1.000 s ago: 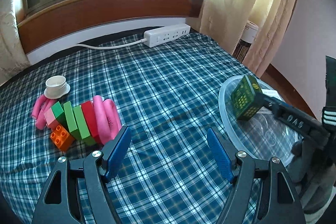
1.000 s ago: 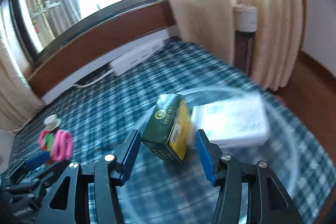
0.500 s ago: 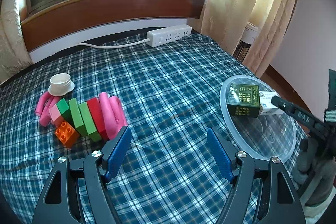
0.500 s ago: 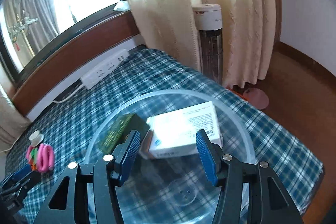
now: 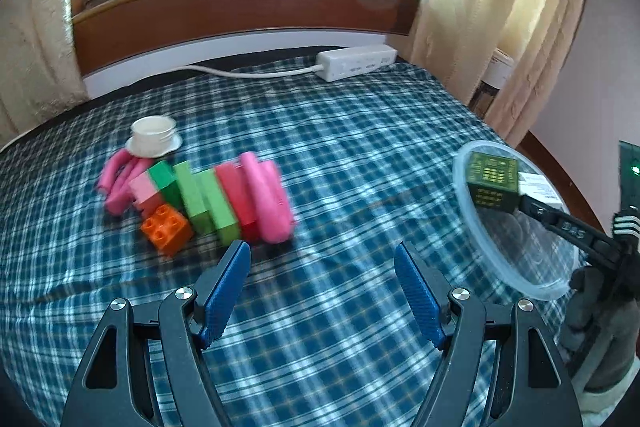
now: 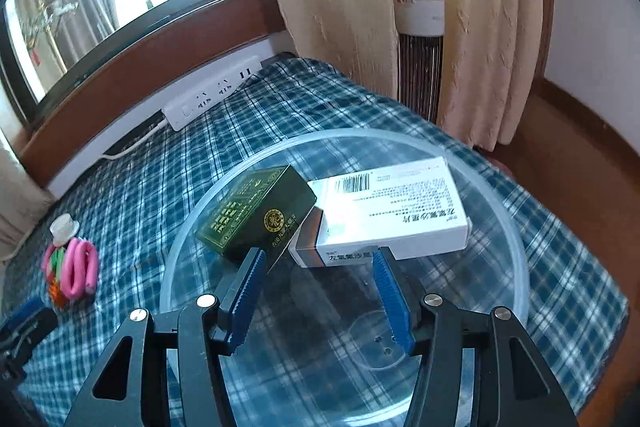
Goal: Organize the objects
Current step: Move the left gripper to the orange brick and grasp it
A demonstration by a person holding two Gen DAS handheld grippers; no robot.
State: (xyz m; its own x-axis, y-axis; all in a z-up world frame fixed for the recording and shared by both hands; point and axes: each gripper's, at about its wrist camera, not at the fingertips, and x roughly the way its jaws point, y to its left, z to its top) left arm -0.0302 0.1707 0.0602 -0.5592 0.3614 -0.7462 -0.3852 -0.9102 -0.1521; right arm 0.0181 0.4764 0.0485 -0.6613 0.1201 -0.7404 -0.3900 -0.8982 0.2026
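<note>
Evidently both jaws apart, nothing gripped.

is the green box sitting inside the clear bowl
Yes, the green box lies inside the clear bowl, leaning against the white box.

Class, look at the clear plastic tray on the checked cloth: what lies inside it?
Inside the clear tray lie a dark green box and a white box, its end propped on the green one. What is beneath them is covered.
</note>
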